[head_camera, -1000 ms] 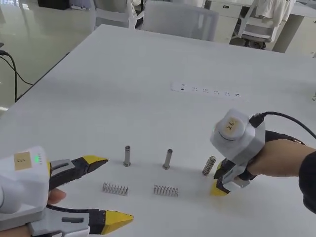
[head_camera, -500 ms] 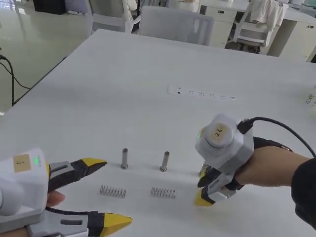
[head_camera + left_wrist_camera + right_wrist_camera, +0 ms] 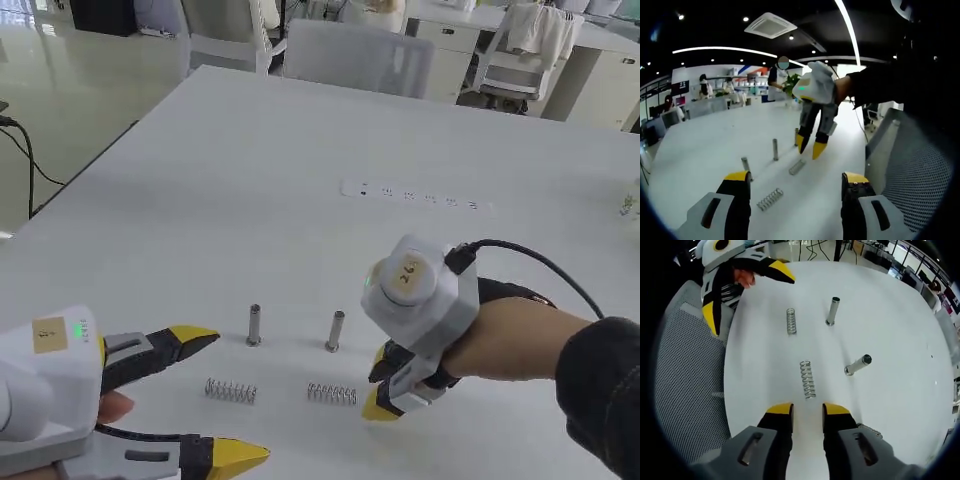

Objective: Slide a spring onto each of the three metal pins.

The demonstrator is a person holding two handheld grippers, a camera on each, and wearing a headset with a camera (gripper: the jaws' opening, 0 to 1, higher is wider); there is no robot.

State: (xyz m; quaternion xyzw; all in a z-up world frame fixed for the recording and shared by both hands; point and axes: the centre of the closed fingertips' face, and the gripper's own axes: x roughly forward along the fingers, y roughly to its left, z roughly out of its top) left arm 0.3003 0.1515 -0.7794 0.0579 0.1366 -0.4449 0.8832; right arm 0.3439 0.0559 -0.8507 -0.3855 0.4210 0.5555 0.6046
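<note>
Right gripper (image 3: 807,410): released, empty, spring (image 3: 808,379) lying just ahead of tips. Left gripper (image 3: 797,177): released wide, empty, second spring (image 3: 770,199) just ahead on surface (image 3: 700,145).

In the head view the right tool (image 3: 380,380) hides the third pin; the bottom edge crops the left tool (image 3: 225,395).

Yellow-tipped right tool (image 3: 379,381), dark sleeve (image 3: 602,368)

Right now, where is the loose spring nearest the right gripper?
The loose spring lies flat on the table in the head view, just left of the right gripper and in front of the right-hand pin.
</note>
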